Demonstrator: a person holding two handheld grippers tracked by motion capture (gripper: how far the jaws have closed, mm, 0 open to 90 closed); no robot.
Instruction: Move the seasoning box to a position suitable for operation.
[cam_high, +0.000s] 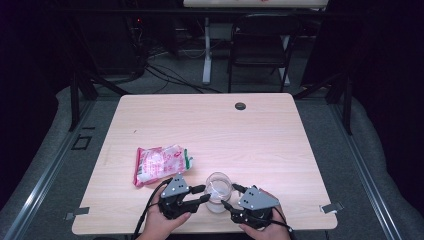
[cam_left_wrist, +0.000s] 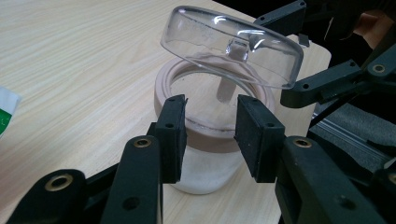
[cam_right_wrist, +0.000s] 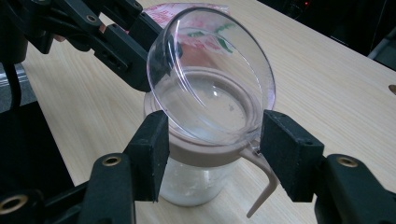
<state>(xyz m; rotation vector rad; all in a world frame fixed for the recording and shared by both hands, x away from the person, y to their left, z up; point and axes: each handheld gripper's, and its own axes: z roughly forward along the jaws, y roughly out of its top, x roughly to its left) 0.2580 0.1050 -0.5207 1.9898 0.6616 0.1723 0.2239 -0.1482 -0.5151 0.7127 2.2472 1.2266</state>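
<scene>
2 grippers at a clear glass jar with a beige collar (cam_high: 218, 192) – near table edge (cam_high: 300, 227)

left gripper (cam_left_wrist: 208, 123) jaws part-open, flanking the collar; right gripper (cam_right_wrist: 212, 142) likewise, gripping nothing – clear domed lid (cam_right_wrist: 212, 77) tilted up.

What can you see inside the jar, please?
Through the open mouth of the jar, under its tilted clear lid, a whitish layer shows at the bottom; the beige collar hides the wall behind it.
</scene>
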